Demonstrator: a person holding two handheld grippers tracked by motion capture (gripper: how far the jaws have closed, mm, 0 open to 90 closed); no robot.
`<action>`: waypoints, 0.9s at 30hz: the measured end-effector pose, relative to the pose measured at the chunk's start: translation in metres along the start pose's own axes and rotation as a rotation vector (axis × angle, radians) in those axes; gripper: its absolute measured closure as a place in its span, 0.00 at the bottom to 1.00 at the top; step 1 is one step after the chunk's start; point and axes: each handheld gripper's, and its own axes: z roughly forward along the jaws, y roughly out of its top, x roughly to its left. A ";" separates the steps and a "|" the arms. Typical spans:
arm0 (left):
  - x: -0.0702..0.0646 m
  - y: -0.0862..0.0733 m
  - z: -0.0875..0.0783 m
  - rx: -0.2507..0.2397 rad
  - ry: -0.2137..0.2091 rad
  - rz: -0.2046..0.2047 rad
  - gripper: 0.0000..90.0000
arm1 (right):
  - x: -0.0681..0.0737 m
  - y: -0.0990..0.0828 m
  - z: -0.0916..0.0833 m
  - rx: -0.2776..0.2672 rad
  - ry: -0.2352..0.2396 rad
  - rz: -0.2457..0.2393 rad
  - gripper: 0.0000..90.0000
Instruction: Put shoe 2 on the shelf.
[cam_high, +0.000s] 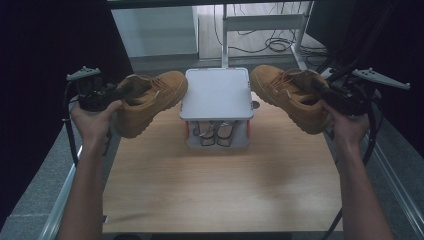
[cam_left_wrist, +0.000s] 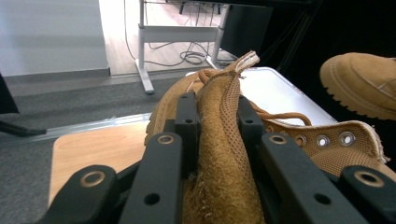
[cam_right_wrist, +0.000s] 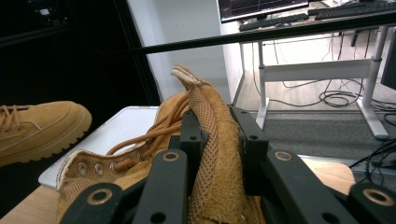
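Both tan suede boots are up in the air, one either side of the white box (cam_high: 216, 92). The left gripper (cam_left_wrist: 215, 116) is pinched on the left boot (cam_high: 147, 97) by its tongue, the right gripper (cam_right_wrist: 219, 133) likewise on the right boot (cam_high: 290, 92). Floppy tongues could slip, I'd guess, dropping a boot onto the wooden table (cam_high: 220, 185). That box sits right between them, so swinging inward would clip it.

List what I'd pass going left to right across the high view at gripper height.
Left gripper → left boot, clamped by its tongue → white box lid → right boot, clamped likewise → right gripper.
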 end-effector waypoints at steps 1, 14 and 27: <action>-0.002 0.001 0.003 -0.001 -0.005 -0.001 0.85 | 0.002 0.001 0.003 0.000 0.000 0.000 0.85; -0.027 0.015 0.040 -0.006 -0.066 -0.042 0.85 | 0.033 0.007 0.041 -0.002 0.000 0.052 0.84; -0.040 0.028 0.072 -0.021 -0.084 -0.115 0.85 | 0.057 0.008 0.078 -0.018 -0.009 0.121 0.84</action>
